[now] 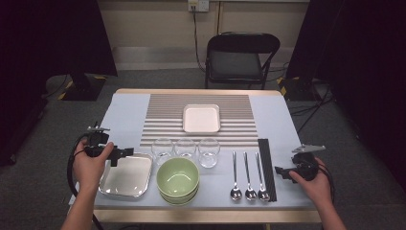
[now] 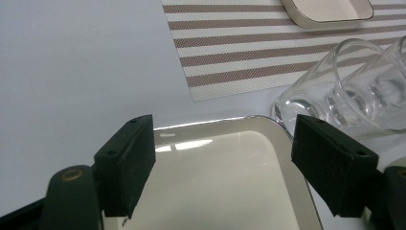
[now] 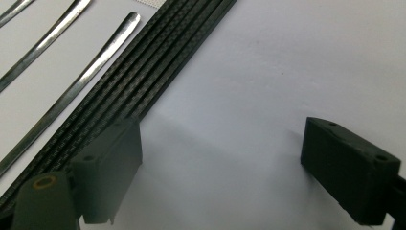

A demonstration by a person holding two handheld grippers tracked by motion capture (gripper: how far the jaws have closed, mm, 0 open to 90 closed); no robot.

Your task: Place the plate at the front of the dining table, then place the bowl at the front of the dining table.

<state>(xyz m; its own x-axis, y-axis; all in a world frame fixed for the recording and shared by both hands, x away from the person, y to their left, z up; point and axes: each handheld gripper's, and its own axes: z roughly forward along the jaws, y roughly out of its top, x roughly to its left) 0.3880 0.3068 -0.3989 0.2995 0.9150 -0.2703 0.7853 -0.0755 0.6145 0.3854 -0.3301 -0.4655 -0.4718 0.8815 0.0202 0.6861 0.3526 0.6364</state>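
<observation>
Pale blue surface point(image 1: 129, 112) is set for a pick-up: the left claw point(image 2: 222, 158), released, is poised over the silver tray point(image 2: 225, 182) at its front left, the right claw point(image 3: 220, 167), released, beside the black chopsticks point(image 3: 158, 62), so closing on each is judged next.
</observation>
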